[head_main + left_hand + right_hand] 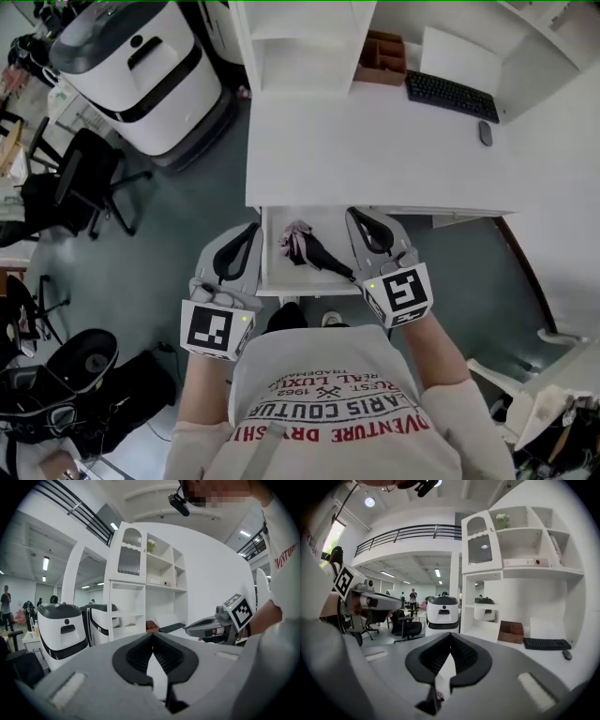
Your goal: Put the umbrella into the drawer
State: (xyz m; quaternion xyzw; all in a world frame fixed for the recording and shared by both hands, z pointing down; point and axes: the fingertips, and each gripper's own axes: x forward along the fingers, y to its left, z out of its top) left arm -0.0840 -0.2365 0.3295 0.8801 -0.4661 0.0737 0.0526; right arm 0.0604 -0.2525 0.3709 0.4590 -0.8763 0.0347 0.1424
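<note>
- Upper left of head view: white machine (141,66) with a dark band; black office chair (89,183) below it, at mid left.
- Lower left of centre: left gripper (249,232), just left of the drawer in the picture, marker cube toward the bottom edge. Jaws closed tip to tip in the left gripper view (151,635), with nothing between them.
- Centre: drawer (328,223), pulled open from the front of the white desk (375,159).
- Inside the drawer: umbrella (309,248), folded, pink and dark, lying slanted with the bunched end at upper left and the dark thin end toward lower right. Held by neither gripper.
- Right of centre: right gripper (364,217), over the drawer's right edge in the picture, marker cube at lower right. Jaws closed tight and empty in the right gripper view (450,635).
- Top, right of centre: brown box (382,58) at the back of the desk.
- Upper right on the desk: black keyboard (452,96), with the mouse (485,133) just right of and below it.
</note>
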